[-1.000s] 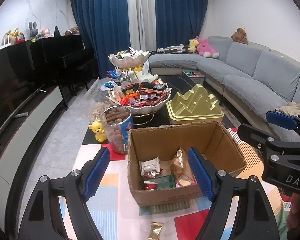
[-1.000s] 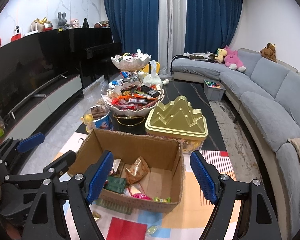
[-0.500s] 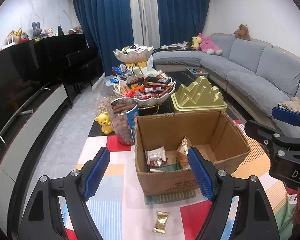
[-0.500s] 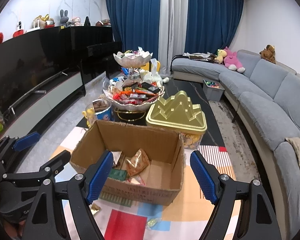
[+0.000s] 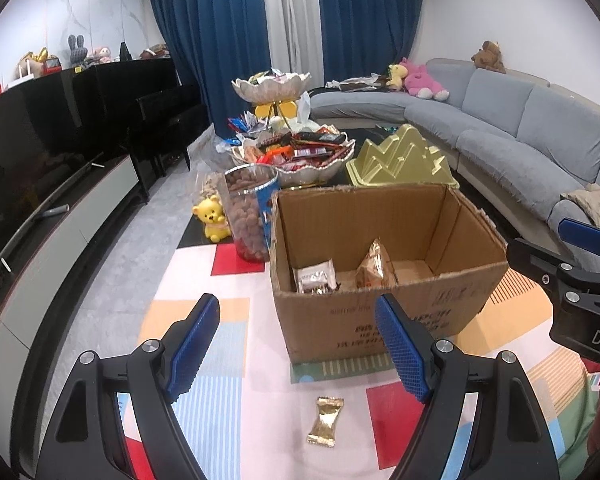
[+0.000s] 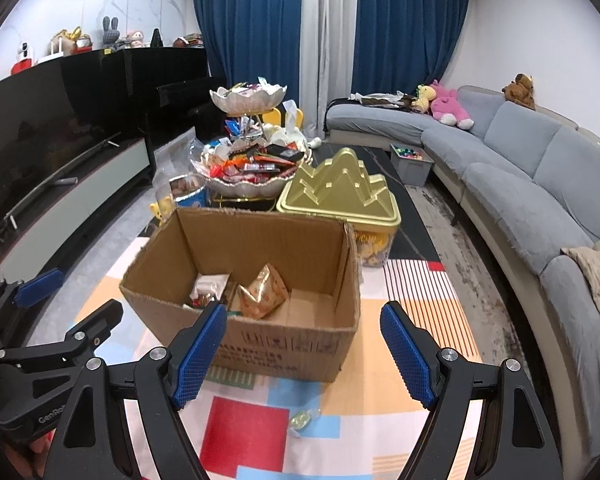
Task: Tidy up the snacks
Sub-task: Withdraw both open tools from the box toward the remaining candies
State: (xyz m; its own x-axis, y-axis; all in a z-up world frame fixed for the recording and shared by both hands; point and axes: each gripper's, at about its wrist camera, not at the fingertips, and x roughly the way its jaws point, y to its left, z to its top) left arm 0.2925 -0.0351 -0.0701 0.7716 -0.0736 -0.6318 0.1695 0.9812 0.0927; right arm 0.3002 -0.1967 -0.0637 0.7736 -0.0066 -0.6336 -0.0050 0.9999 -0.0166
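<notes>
An open cardboard box (image 5: 388, 312) stands on a colourful mat (image 5: 228, 340); it also shows in the right wrist view (image 6: 284, 344). Inside lie a gold snack bag (image 5: 376, 268), a white packet (image 5: 315, 280) and other snacks. A gold wrapped candy (image 5: 326, 420) lies on the mat in front of the box, just ahead of my open, empty left gripper (image 5: 300, 344). A small greenish candy (image 6: 302, 419) lies on the mat before my open, empty right gripper (image 6: 304, 356).
Behind the box stand a clear jar of brown snacks (image 5: 250, 212), a yellow bear figure (image 5: 210, 222), a two-tier bowl stand heaped with snacks (image 5: 296, 152) and a gold mountain-shaped tin (image 5: 400, 156). A grey sofa (image 5: 520, 132) runs along the right, a TV cabinet (image 5: 60, 216) along the left.
Both grippers have pulled back and lowered from the box. The gold candy on the mat has come fully into the left view. Both stay open.
</notes>
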